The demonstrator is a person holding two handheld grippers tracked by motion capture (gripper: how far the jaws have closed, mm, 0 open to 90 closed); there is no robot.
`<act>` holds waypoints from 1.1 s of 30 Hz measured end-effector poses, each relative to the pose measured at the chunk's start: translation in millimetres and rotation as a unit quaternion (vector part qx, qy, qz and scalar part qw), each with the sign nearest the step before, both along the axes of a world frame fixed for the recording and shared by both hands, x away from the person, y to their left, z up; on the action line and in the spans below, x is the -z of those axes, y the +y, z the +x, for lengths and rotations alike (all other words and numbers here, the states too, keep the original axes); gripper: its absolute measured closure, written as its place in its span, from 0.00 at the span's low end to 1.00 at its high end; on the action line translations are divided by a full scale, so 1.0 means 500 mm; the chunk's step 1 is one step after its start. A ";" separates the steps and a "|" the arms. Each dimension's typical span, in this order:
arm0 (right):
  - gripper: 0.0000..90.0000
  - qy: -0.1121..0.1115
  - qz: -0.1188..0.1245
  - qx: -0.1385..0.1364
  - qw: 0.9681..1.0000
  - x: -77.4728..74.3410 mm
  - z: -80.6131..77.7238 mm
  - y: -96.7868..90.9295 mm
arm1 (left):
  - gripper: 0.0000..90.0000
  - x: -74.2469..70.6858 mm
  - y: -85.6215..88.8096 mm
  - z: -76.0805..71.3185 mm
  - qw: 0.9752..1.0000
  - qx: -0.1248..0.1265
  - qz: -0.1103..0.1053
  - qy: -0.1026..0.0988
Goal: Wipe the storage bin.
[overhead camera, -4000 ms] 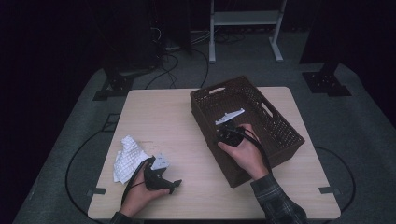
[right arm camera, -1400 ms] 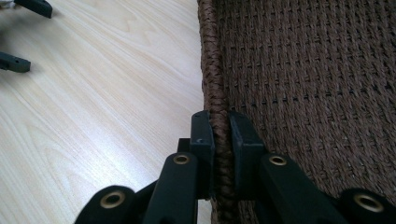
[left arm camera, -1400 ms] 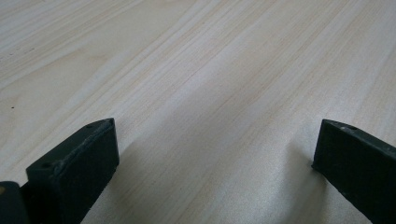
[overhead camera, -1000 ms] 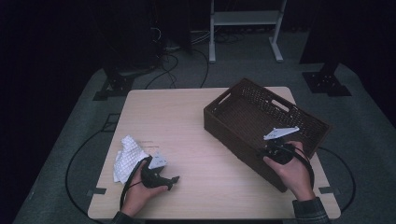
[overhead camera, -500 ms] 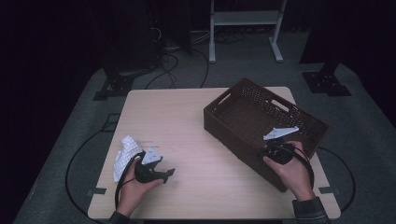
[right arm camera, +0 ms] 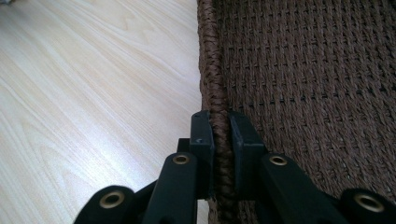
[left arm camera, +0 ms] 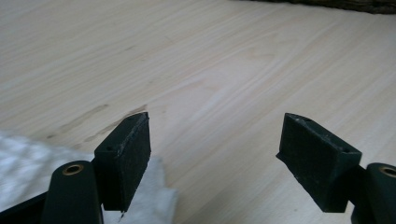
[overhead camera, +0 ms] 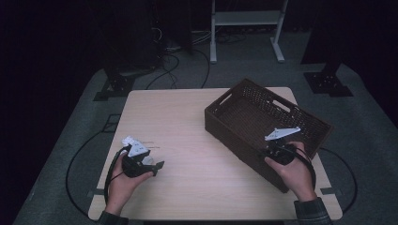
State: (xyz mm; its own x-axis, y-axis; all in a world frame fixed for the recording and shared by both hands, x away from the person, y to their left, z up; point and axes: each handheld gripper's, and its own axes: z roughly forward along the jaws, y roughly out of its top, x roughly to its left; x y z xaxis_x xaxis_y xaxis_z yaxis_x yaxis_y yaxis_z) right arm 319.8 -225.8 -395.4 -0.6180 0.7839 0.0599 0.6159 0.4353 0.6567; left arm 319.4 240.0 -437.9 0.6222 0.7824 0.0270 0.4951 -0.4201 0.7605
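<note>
Two black jaws of the left gripper (left arm camera: 217, 149) are being held wide apart above a pale wooden table (left arm camera: 224, 70), with bare wood showing in the gap and nothing being pressed between the pads; the jaws have just been opening a little. A white cloth (left arm camera: 28, 172) is being seen at the lower left, lying on the table beside and partly behind the left-hand jaw. A dark strip of basket (left arm camera: 336, 3) is being caught at the top right edge, well apart from the jaws.
</note>
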 end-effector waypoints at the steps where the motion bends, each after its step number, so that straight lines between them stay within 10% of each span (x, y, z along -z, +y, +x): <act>1: 0.90 0.000 0.000 0.000 1.000 0.000 0.000 0.000 | 0.27 -0.003 0.006 0.001 1.000 -0.004 0.000 -0.001; 20: 0.90 -0.001 -0.001 0.000 1.000 0.000 0.000 0.000 | 0.19 -0.023 0.106 0.013 0.996 -0.090 0.013 -0.022; 33: 0.90 -0.002 -0.002 0.000 1.000 -0.001 0.000 0.001 | 0.14 0.010 0.141 0.047 0.991 -0.131 0.017 0.002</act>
State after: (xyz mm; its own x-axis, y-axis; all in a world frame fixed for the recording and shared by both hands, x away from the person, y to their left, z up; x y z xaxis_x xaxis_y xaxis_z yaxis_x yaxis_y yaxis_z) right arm 320.0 -225.3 -395.0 -0.6176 0.7846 0.0547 0.6140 0.4375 0.6570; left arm 342.9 310.6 -442.8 0.3974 0.9160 0.0546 0.5941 -0.3022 0.7455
